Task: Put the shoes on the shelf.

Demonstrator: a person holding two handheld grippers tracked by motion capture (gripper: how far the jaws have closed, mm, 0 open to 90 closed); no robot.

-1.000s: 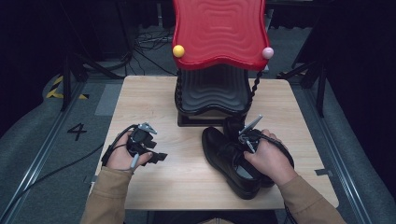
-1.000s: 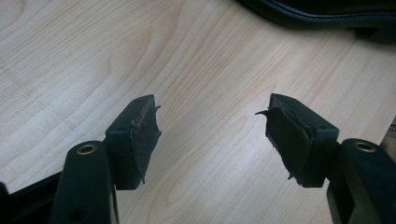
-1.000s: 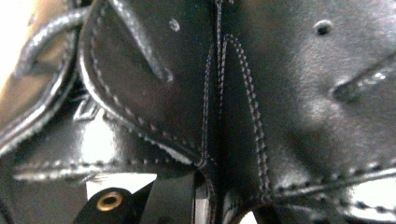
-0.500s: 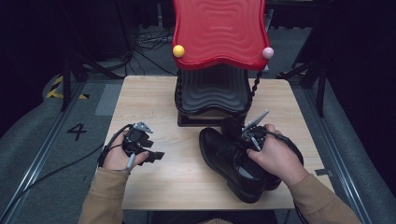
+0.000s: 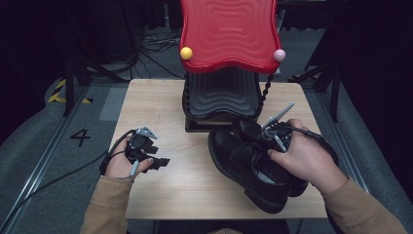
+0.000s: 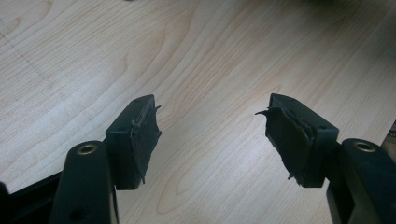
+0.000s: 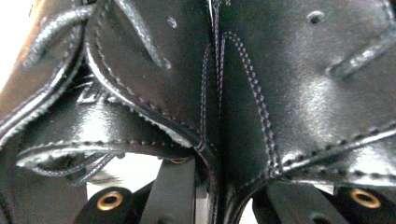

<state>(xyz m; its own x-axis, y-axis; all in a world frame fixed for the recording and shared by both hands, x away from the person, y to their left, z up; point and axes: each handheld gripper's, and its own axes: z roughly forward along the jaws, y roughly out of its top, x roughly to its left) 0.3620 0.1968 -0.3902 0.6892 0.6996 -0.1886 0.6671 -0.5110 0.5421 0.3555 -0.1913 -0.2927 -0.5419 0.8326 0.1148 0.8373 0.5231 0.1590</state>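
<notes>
- At the lower left of the high view, my left gripper (image 5: 158, 162) sits in my left hand (image 5: 122, 163) low over the wooden table (image 5: 160, 109), its cable looping off toward the left edge.
- In the left gripper view, its two black jaws stand wide apart with only bare wood grain between them; the pads (image 6: 142, 135) look frayed at the edges and grip nothing.
- At the top centre of the high view stands a red wavy rack (image 5: 229, 34) with a yellow ball (image 5: 186, 53) at its left corner and a pink ball (image 5: 279, 55) at its right; a darker ribbed shelf sits beneath it.
- Right of centre, a pair of black leather shoes (image 5: 248, 163) lies just in front of the rack's base, toes pointing toward the upper left.
- My right gripper (image 5: 263, 136) is at the shoes' top edges, with my right hand (image 5: 304, 158) over their heels.
- In the right gripper view, stitched black leather from both shoes is pinched between my jaws, so this claw is clamped on the shoes.
</notes>
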